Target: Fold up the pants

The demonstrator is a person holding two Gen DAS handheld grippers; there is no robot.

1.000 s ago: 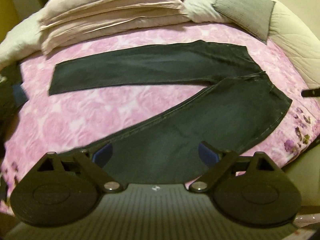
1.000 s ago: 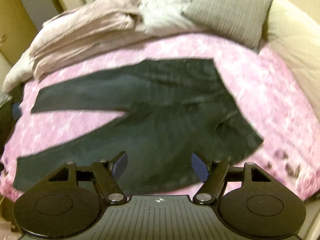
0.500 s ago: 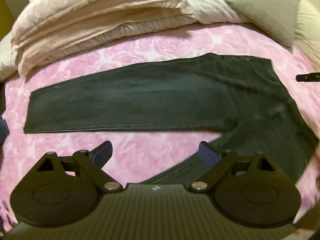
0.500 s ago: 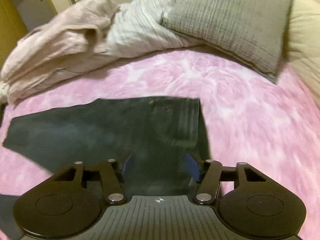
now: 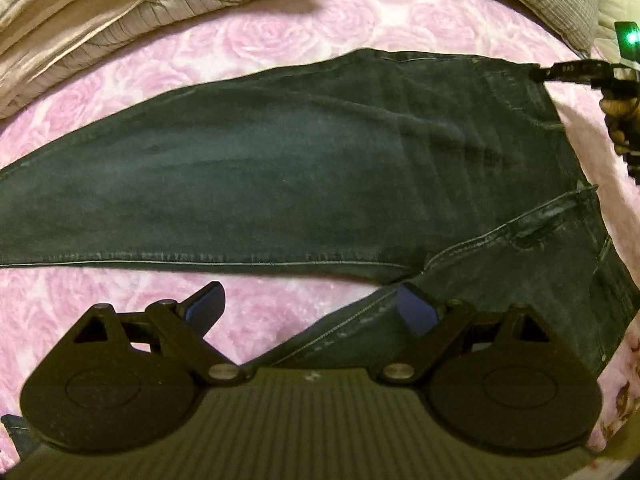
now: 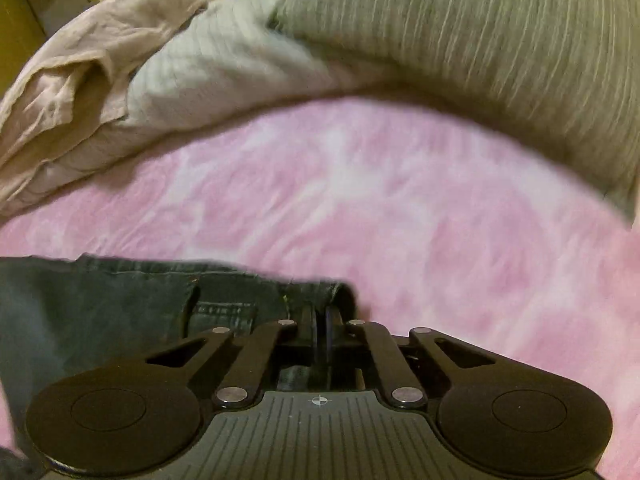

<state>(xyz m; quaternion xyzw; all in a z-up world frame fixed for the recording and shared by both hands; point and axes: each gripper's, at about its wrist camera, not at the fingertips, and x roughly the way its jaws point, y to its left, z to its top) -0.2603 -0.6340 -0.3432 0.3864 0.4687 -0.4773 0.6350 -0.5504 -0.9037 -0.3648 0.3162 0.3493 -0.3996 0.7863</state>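
Dark grey jeans [image 5: 280, 168] lie flat on a pink rose bedspread [image 5: 280, 28], legs spread apart and running left, waist at the right. My left gripper [image 5: 310, 306] is open just above the crotch fork, its blue pads [image 5: 206, 306] empty, one over bedspread and one over the near leg. In the right wrist view my right gripper [image 6: 320, 318] is shut on the far corner of the jeans' [image 6: 100, 308] waistband, the denim bunched up around its tips. The left wrist view shows that right gripper [image 5: 538, 73] at the same corner, with a hand [image 5: 618, 112] behind it.
A pile of beige bedding [image 5: 100, 12] and a pale striped blanket [image 6: 220, 60] lie along the far side of the bed. A grey ribbed pillow [image 6: 480, 60] rests at the far right. Bare pink bedspread [image 6: 400, 220] stretches between the waistband and the pillow.
Both grippers have come down and forward onto the jeans. The right jaws, open earlier, have shut at the far waistband corner. The left jaws stayed wide and now sit by the crotch.
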